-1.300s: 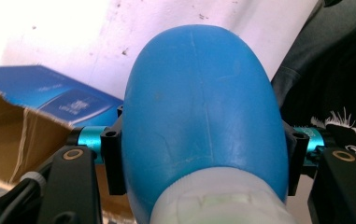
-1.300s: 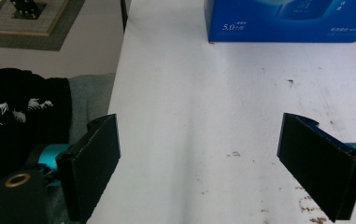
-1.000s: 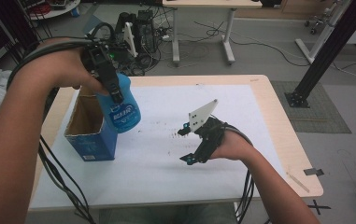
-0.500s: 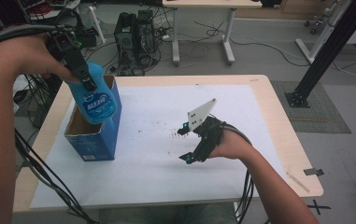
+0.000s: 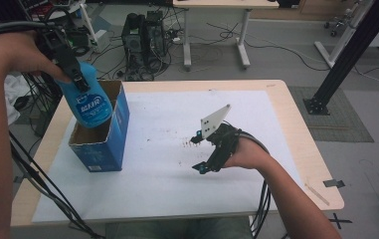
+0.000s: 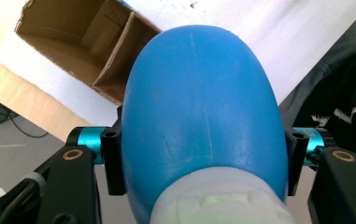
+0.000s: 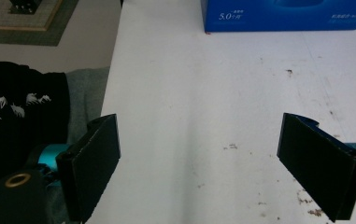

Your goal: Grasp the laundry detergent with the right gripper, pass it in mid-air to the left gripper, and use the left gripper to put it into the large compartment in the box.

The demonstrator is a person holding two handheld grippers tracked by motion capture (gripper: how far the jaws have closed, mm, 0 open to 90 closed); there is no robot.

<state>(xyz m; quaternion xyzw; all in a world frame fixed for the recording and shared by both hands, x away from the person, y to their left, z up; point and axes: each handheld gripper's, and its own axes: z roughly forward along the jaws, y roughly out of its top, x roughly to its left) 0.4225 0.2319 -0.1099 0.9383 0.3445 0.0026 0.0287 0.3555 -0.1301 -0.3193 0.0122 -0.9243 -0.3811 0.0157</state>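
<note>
White-covered table (image 5: pixel 157 164): left tool (image 5: pixel 72 67) clenches blue bottle (image 5: pixel 90 102), label unreadable; right tool (image 5: pixel 199 154) gapes.

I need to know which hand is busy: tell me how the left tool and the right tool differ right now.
The left tool is shut on the blue bottle, raised above the open blue box; the right tool holds nothing. The left tool's jaws clamp the bottle's sides, while the right tool's stand wide apart over the white sheet. Both have black jaws on cyan fittings.
</note>
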